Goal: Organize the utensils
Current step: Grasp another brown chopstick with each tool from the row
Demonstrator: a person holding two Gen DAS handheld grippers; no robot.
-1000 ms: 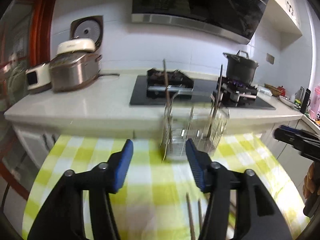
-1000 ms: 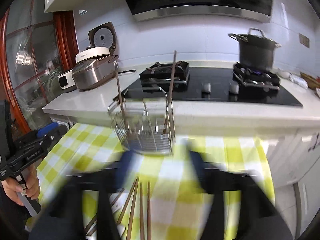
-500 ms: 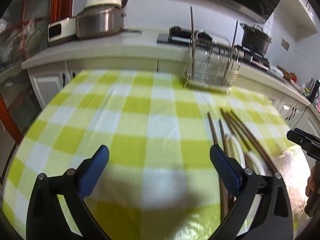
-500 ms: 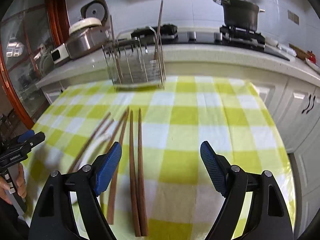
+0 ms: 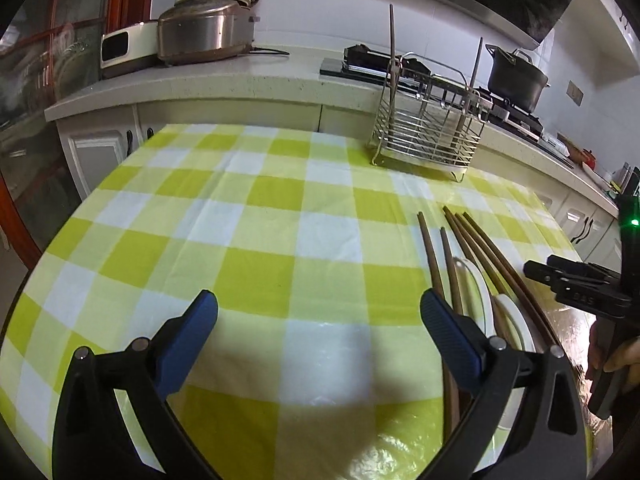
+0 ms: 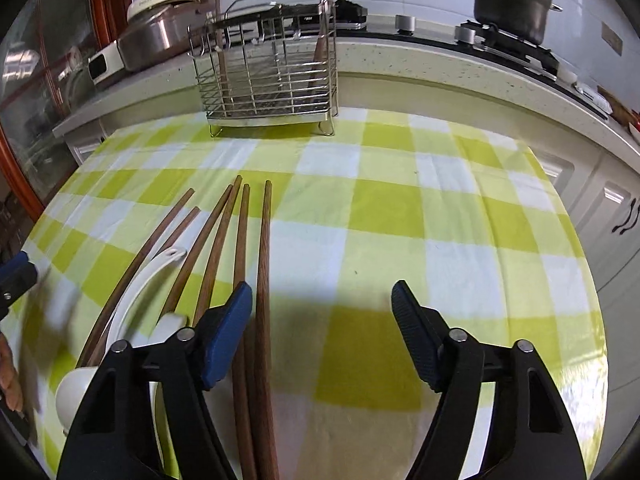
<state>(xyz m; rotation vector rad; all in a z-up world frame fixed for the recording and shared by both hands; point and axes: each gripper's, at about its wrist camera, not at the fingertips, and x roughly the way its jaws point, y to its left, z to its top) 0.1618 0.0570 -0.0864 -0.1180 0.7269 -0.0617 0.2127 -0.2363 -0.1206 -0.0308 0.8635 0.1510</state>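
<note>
Several brown wooden chopsticks (image 6: 262, 264) and white spoons (image 6: 140, 280) lie on the green checked tablecloth (image 6: 384, 208). A wire utensil rack (image 6: 266, 72) stands at the table's far edge with two wooden sticks upright in it. My right gripper (image 6: 322, 314) is open and empty, its left finger (image 6: 226, 336) over the chopsticks. My left gripper (image 5: 318, 320) is open and empty above the cloth, left of the chopsticks (image 5: 432, 256) and spoons (image 5: 480, 292). The rack (image 5: 426, 132) stands far ahead on the right. The right gripper (image 5: 580, 292) shows at the right edge.
Behind the table runs a counter (image 5: 240, 84) with rice cookers (image 5: 204, 28), a stove and a black pot (image 5: 516, 76). White cabinet doors (image 6: 616, 208) are to the right. The left gripper's blue tip (image 6: 14, 276) shows at the left edge.
Both grippers have pulled back from the rack and tilted down toward the table. The left gripper has opened wide. The chopsticks and spoons have come into view under them.
</note>
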